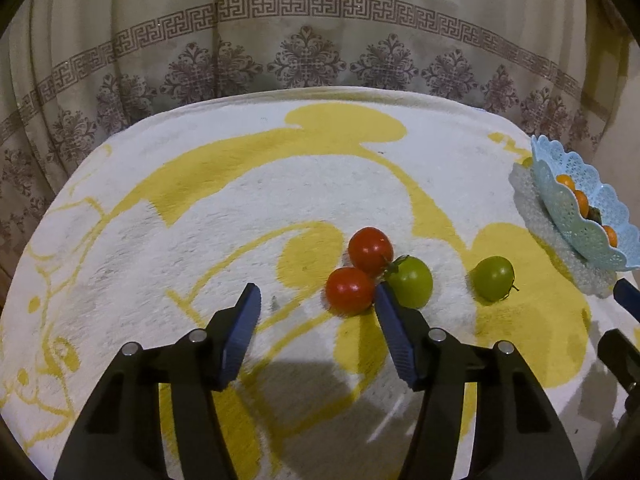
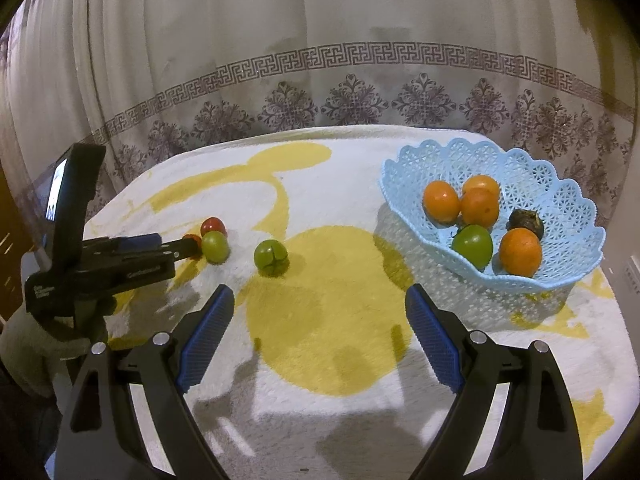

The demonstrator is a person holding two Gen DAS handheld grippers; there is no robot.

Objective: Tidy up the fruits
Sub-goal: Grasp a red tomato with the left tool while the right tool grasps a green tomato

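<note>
Two red tomatoes (image 1: 370,250) (image 1: 349,290) and a green one (image 1: 412,282) lie bunched together on the white-and-yellow cloth. Another green tomato (image 1: 494,283) lies apart to their right. My left gripper (image 1: 316,300) is open and low over the cloth. The nearer red tomato sits just inside its right fingertip, with a wide gap to the left finger. The right wrist view shows the left gripper (image 2: 180,245) reaching into that bunch from the left. My right gripper (image 2: 320,300) is open and empty over a yellow patch, short of the lone green tomato (image 2: 271,258).
A pale blue lace-pattern basket (image 2: 568,208) stands at the right of the table, holding several oranges (image 2: 440,202), a green tomato (image 2: 473,245) and a dark fruit (image 2: 527,222). A patterned curtain (image 1: 304,20) hangs just behind the table's far edge.
</note>
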